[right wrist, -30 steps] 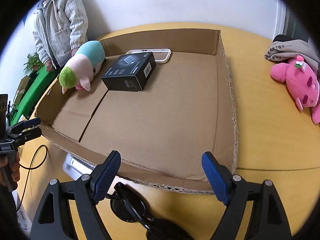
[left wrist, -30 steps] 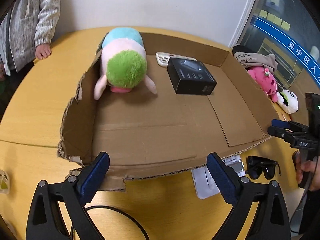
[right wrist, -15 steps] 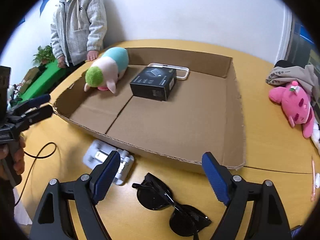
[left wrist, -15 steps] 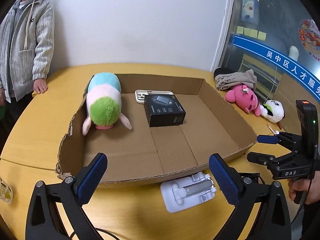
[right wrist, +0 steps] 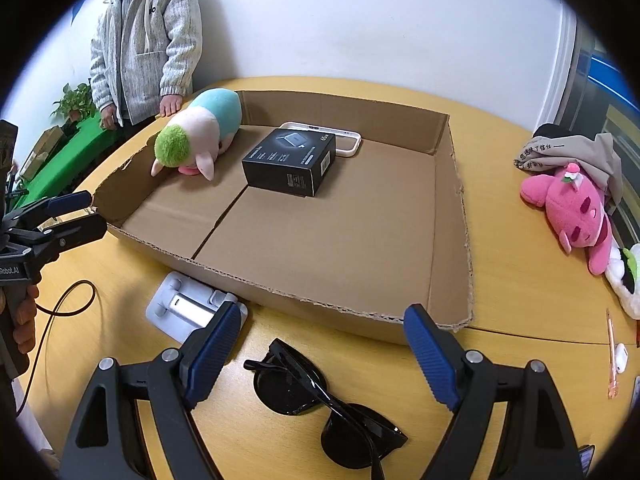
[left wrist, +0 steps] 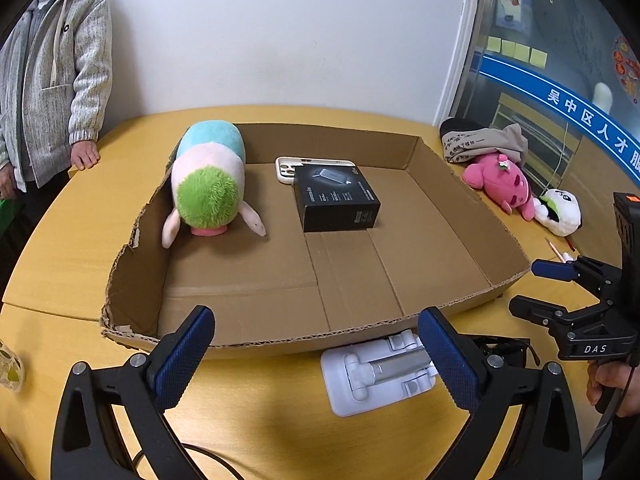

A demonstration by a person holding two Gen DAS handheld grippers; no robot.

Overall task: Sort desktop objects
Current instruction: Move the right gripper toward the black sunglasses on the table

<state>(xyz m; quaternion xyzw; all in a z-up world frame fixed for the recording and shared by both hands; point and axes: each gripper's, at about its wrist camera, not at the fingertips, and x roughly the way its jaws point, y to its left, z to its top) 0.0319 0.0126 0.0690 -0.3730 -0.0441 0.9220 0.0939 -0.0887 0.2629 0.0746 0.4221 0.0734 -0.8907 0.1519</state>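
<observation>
A shallow cardboard tray [left wrist: 448, 184] [right wrist: 444, 184] on the round wooden table holds a green-faced plush [left wrist: 208, 184] [right wrist: 196, 132], a black box [left wrist: 336, 196] [right wrist: 290, 160] and a white phone case [left wrist: 286, 166] [right wrist: 348, 142]. In front of the tray lie a white folding stand [left wrist: 376, 372] [right wrist: 184, 308] and black sunglasses [right wrist: 320, 404]. My left gripper [left wrist: 316, 360] hangs open over the table before the tray, holding nothing. My right gripper [right wrist: 320, 356] is open above the sunglasses, empty; it shows at the right of the left wrist view as the right gripper [left wrist: 540, 292].
A pink plush [left wrist: 500, 184] [right wrist: 572, 208], a panda plush [left wrist: 558, 210], a folded cloth [right wrist: 572, 152], a pen [right wrist: 611, 356] and an earbud [right wrist: 620, 356] lie right of the tray. A person in a grey cardigan [left wrist: 48, 80] [right wrist: 148, 44] stands at the far left edge. A black cable [right wrist: 64, 308] runs near the left.
Both grippers have pulled back and risen from over the tray's front wall, bringing the stand and sunglasses fully into view. Both stayed open.
</observation>
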